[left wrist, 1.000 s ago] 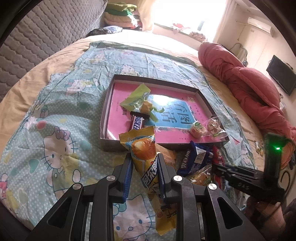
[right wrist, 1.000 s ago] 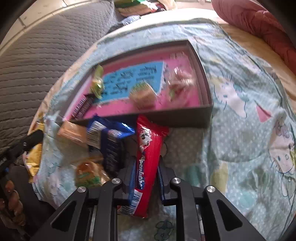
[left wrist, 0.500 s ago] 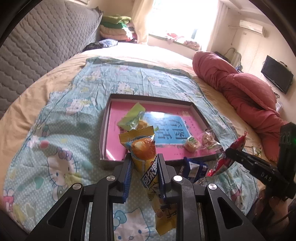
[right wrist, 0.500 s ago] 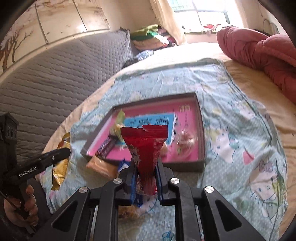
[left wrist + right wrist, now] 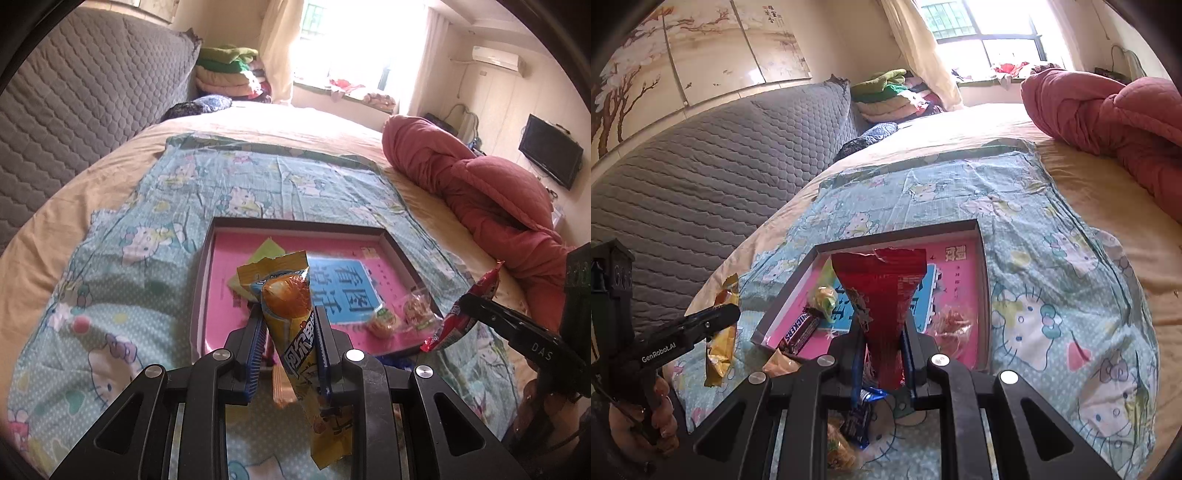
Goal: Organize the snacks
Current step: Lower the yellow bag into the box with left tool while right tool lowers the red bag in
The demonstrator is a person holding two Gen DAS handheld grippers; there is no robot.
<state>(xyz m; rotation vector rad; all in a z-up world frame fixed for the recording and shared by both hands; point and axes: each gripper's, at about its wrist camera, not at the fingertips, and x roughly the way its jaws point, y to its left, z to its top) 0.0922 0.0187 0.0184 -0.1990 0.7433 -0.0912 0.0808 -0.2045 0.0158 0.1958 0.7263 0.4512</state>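
Held above the bed near the shallow pink-lined cardboard tray [image 5: 207, 280], the left gripper [image 5: 290, 328] pinches a light, crinkly yellow plastic snack packet [image 5: 291, 314] mid-body at lower centre, while the right gripper [image 5: 882, 338] pinches a soft red foil packet [image 5: 886, 295].

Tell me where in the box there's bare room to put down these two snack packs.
In the box, the far strip along the back wall is bare, as is the far right corner. The left side is crowded by the green wrapper and chocolate bar; the near right corner holds two small wrapped snacks.
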